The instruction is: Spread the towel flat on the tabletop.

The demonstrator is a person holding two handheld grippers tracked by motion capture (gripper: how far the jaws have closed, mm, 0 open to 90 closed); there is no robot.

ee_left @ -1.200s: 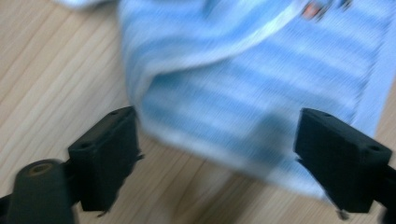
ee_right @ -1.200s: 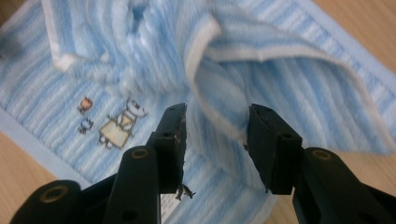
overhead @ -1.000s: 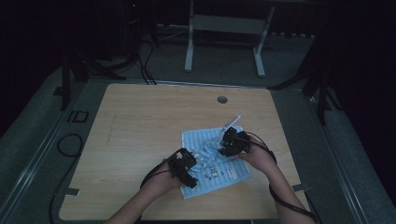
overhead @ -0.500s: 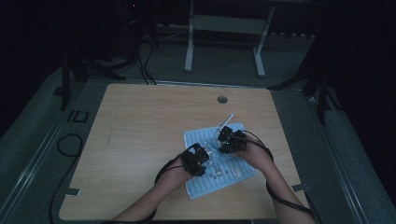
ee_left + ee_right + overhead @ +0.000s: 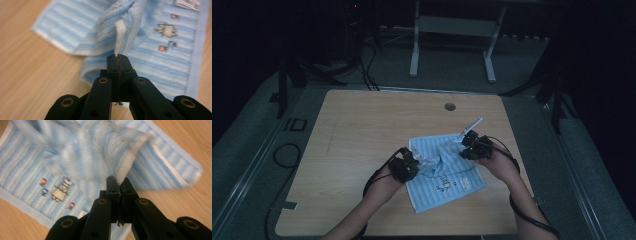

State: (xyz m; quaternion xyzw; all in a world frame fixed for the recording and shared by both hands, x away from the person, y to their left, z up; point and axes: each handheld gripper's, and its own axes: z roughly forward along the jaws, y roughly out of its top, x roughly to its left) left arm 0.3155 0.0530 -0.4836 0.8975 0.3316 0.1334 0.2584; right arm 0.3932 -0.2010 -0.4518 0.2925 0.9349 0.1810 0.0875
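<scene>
Two tongs, left (image 5: pixel 117 58) and right (image 5: pixel 117 182), each clenched on one striped towel (image 5: pixel 447 182).

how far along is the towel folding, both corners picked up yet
Done: both corners are gripped. The left gripper is shut on a corner of the light blue striped terry towel, and the right gripper is shut on another. In hand: those pinched parts are lifted and bunched above the wooden table. Left: any fold is unfinished; the near part lies flat.
</scene>
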